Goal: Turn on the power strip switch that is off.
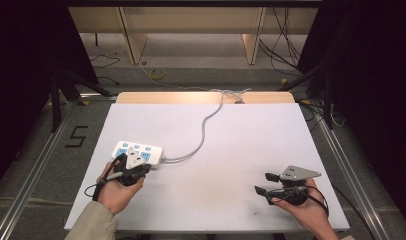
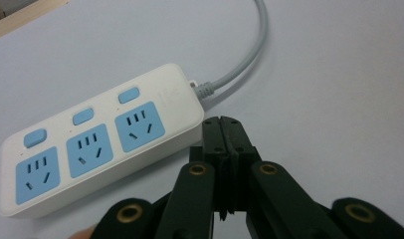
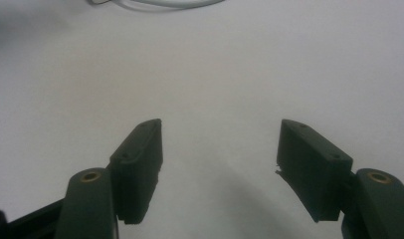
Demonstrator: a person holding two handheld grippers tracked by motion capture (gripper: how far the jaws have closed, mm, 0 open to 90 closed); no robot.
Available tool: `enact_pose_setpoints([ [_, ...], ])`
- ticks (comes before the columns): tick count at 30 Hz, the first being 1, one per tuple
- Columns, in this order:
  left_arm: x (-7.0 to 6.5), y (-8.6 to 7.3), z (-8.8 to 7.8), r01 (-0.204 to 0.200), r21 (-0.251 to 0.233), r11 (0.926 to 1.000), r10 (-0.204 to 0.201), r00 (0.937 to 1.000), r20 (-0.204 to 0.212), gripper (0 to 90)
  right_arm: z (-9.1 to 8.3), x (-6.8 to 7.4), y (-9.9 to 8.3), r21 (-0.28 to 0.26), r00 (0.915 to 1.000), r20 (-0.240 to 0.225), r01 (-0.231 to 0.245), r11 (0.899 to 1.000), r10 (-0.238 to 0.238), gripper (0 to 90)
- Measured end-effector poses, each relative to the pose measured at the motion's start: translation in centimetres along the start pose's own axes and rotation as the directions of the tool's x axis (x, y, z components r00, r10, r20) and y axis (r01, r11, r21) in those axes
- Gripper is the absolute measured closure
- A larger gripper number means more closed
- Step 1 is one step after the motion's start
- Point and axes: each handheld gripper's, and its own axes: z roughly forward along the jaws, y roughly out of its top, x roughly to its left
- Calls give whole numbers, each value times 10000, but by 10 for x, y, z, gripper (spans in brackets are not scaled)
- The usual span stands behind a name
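A white power strip [image 1: 136,152] [image 2: 95,144] with three blue sockets and three blue switches lies at the left of the white table top. Its grey cable [image 1: 207,127] [image 2: 245,59] runs back over the far edge. My left gripper [image 1: 126,161] [image 2: 224,124] hovers just in front of the strip's cable end, jaws pressed together with nothing between them. My right gripper [image 1: 265,183] [image 3: 220,149] rests near the front right of the table, jaws wide apart and empty, pointing left.
The white table top [image 1: 241,145] lies on a wooden board [image 1: 191,97]. Metal rails flank both sides. A "5" is marked on the floor [image 1: 76,136] at left. Loose cables [image 1: 286,40] and shelving legs stand beyond the far edge.
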Motion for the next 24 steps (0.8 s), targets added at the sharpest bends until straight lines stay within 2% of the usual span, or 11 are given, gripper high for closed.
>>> enact_pose_setpoints([
  [14,16,3,2,342,147,9993,-339,9992,-198,899,0,0,0,-2,10000,10,34,10000,-34,355],
  [16,19,3,2,493,181,9986,-489,9986,-207,899,0,0,0,17,10000,2,23,10000,-23,355],
  [24,25,5,2,619,308,9976,-609,9976,-319,899,0,-1,0,30,10000,7,1,10000,-1,355],
])
